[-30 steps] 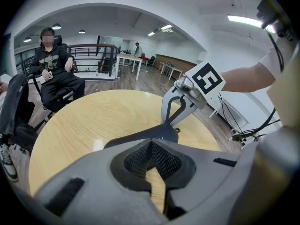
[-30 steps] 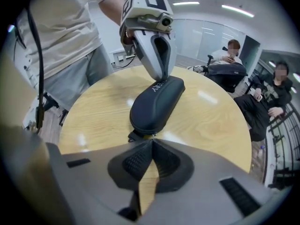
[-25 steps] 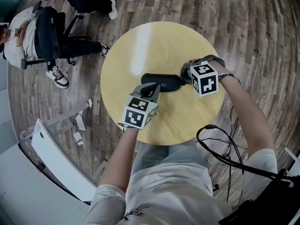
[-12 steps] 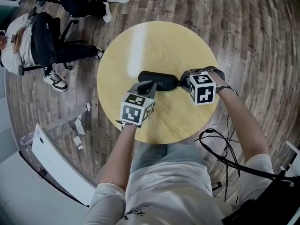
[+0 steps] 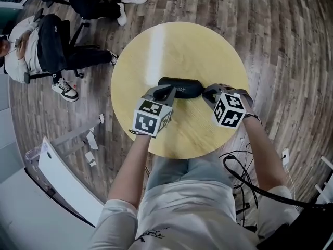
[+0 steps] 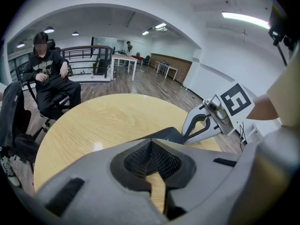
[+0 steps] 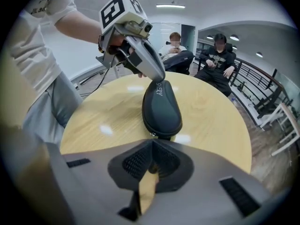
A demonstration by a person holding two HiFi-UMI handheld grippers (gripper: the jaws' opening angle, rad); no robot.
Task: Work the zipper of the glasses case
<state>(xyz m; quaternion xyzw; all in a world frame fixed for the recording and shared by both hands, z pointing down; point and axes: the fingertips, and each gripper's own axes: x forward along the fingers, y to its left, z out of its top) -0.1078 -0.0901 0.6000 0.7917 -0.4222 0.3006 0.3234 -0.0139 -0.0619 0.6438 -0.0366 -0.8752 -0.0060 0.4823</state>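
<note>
The case (image 5: pixel 179 87) lies lengthwise at the middle of the round desk (image 5: pixel 177 40), with one pair of tongs at each end. My left tongs (image 5: pixel 167 92) are clenched, tips together, bearing down on the case's left end in the head view. I read that as an anchor, so the case will not slide when the zipper is drawn. Whether they nip any of the shell I cannot tell. My right tongs (image 5: pixel 208 93) are clenched too, at the case's right end. In their own view a small bright glint sits just at the tips, with a dark sliver between the pads, so I judge they hold the pull (image 7: pixel 153 135) (it is tiny, and I would not swear to it). The zip looks closed round that near end, so I take the run as not yet made.

The case is a dark, smooth hard shell, oblong and rounded like a pebble, with pale lettering on the lid. The desk is pale yellow wood grain with a soft sheen, likely slippery enough that the anchor matters. The pads are grey with a fine mesh texture.
</note>
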